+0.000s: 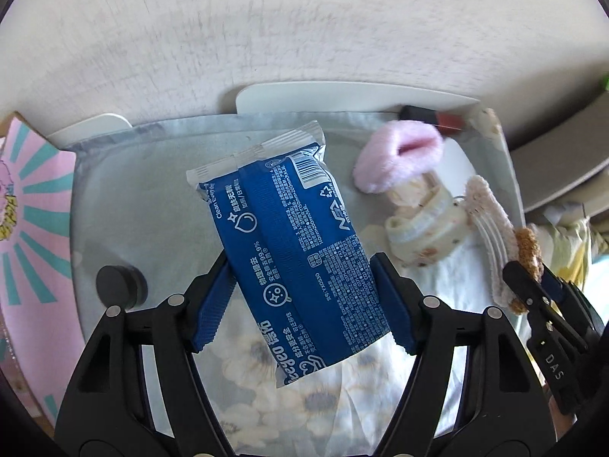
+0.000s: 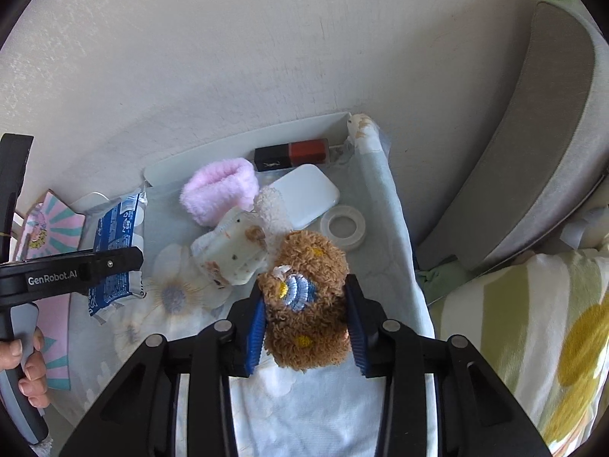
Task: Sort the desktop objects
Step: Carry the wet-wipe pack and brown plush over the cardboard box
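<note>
In the left wrist view, the left gripper point(image 1: 300, 297) has its ribbed blue pads pressed on both long edges of a glossy blue plastic wipes pack point(image 1: 293, 243), a flat, crinkled pillow shape with a clear sealed end, held tilted above the flower-printed cloth point(image 1: 152, 205). Left of the fingers sits a small black round cap point(image 1: 118, 285); further left lies a pink card with teal rays point(image 1: 34, 228). Ahead and to the right of the fingers rest a fluffy pink cuff point(image 1: 399, 156) and a rolled cream sock point(image 1: 422, 228). In the right wrist view, the right gripper point(image 2: 304, 316), jaws fairly narrow, squeezes a curly brown plush piece point(image 2: 308, 304) with an embroidered blue-and-yellow patch. Just ahead of its fingertips lie a clear tape ring point(image 2: 342, 226), a smooth white rounded case point(image 2: 308, 194) and, beyond, a square-edged black-and-red lipstick tube point(image 2: 293, 154) against the white tray wall point(image 2: 243, 141). A grey padded cushion point(image 2: 533, 144) curves off to the right.
</note>
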`<action>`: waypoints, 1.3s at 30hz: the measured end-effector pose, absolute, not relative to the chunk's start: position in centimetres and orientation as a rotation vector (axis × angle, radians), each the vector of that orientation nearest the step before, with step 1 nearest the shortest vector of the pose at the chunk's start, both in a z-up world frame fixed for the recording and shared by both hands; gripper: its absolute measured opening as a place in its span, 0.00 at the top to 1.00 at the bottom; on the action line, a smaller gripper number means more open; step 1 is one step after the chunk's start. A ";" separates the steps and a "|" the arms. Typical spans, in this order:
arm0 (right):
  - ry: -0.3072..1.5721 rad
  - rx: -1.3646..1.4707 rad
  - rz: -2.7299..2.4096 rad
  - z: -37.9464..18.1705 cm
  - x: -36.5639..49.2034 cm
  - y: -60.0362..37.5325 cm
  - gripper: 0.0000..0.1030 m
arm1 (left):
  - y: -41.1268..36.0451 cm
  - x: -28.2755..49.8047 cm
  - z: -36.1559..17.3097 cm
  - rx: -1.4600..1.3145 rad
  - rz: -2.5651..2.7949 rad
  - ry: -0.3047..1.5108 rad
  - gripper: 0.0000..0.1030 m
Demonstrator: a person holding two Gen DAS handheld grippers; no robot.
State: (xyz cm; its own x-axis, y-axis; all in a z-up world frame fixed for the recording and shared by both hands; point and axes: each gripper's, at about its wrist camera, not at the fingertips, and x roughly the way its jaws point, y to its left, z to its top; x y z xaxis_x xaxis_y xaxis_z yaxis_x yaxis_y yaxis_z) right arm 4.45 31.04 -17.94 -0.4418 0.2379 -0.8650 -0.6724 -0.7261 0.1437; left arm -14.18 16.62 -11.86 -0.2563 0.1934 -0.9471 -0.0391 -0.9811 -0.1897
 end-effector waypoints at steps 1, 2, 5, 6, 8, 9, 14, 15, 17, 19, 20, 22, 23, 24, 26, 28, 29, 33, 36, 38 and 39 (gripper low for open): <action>0.658 -1.192 2.185 -17.6 4.7 30.8 0.66 | 16.3 -13.7 -11.4 -1.806 2.369 -0.192 0.34; 0.664 -1.186 2.186 -17.4 4.8 30.5 0.66 | 16.1 -13.4 -10.7 -1.794 2.367 -0.188 0.33; 0.673 -1.175 2.187 -16.7 5.2 29.4 0.66 | 16.0 -12.3 -10.1 -1.763 2.372 -0.165 0.34; 0.675 -1.172 2.188 -16.8 4.4 28.7 0.66 | 15.5 -12.2 -9.8 -1.757 2.372 -0.163 0.34; 0.677 -1.165 2.193 -16.3 4.7 28.0 0.66 | 14.6 -10.0 -9.5 -1.737 2.376 -0.160 0.34; 0.678 -1.164 2.196 -16.1 4.3 27.5 0.66 | 14.5 -9.6 -9.3 -1.731 2.378 -0.158 0.34; 0.690 -1.163 2.229 -15.1 3.5 25.7 0.66 | 13.4 -10.1 -10.1 -1.690 2.393 -0.157 0.34; 0.700 -1.159 2.238 -14.9 3.3 25.4 0.66 | 13.3 -9.9 -9.9 -1.679 2.401 -0.147 0.34; 0.715 -1.149 2.253 -14.5 3.0 24.9 0.66 | 13.3 -10.1 -10.0 -1.661 2.418 -0.130 0.34; 0.714 -1.154 2.271 -13.9 2.4 24.3 0.66 | 12.6 -9.9 -9.6 -1.644 2.429 -0.133 0.34; 0.713 -1.153 2.280 -13.7 2.1 24.0 0.66 | 12.1 -9.7 -9.1 -1.635 2.437 -0.135 0.34; 0.715 -1.158 2.306 -13.1 1.3 23.4 0.66 | 11.0 -9.4 -8.2 -1.616 2.462 -0.131 0.34; 0.715 -1.158 2.318 -12.8 0.9 23.1 0.66 | 10.4 -9.3 -7.9 -1.611 2.474 -0.130 0.34; 0.718 -1.159 2.328 -12.6 0.6 22.8 0.66 | 9.9 -9.2 -7.7 -1.606 2.485 -0.134 0.34; 0.722 -1.166 2.362 -11.9 -0.5 22.0 0.66 | 8.7 -8.8 -7.1 -1.595 2.500 -0.153 0.34; 0.718 -1.173 2.391 -11.5 -1.4 21.4 0.66 | 7.3 -8.5 -6.6 -1.590 2.519 -0.173 0.34; 0.711 -1.178 2.405 -11.2 -1.9 20.9 0.66 | 6.6 -8.3 -6.4 -1.586 2.534 -0.180 0.34; 0.681 -1.200 2.466 -10.2 -4.3 19.2 0.66 | 3.7 -7.4 -5.6 -1.579 2.582 -0.201 0.34; 0.642 -1.221 2.511 -9.5 -6.1 17.6 0.66 | 1.6 -7.0 -5.6 -1.586 2.616 -0.230 0.34; 0.626 -1.235 2.544 -9.0 -7.3 16.6 0.66 | 0.0 -6.7 -5.4 -1.595 2.640 -0.247 0.34; 0.628 -1.240 2.561 -8.9 -7.9 16.1 0.66 | -0.6 -6.6 -5.3 -1.597 2.649 -0.256 0.34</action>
State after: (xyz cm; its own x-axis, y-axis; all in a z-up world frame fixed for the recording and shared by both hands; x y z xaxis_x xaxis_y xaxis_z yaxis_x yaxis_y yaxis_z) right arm -7.85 16.12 -8.87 -0.6167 0.0177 -0.7870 -0.3799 -0.8823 0.2778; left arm -6.60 -0.64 -5.28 -0.4700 0.1177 -0.8748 0.0523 -0.9856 -0.1607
